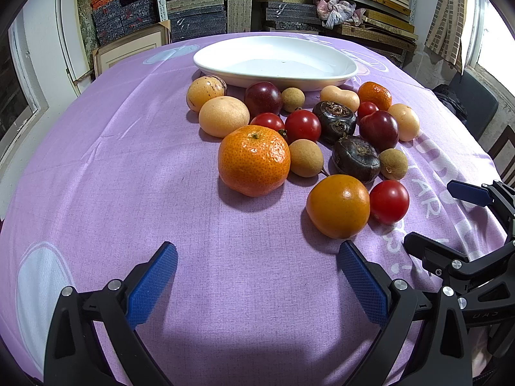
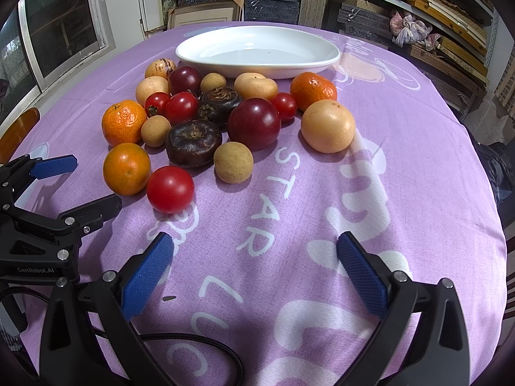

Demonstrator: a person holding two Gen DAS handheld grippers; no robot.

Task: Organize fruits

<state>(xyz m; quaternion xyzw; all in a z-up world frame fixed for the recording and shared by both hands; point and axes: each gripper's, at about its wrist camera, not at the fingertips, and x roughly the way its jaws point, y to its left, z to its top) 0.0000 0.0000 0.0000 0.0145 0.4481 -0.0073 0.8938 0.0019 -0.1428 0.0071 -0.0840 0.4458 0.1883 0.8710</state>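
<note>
Both grippers, left gripper (image 1: 257, 276) and right gripper (image 2: 256, 270), fingers spread wide, holding nothing. Fruits (image 1: 254, 160) clustered mid-counter, just near of white plate (image 1: 273, 61).

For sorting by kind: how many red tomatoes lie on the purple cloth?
4. One tomato lies nearest the grippers, beside an orange. Two sit together mid-pile. One lies near the right mandarin. Others may be hidden.
</note>
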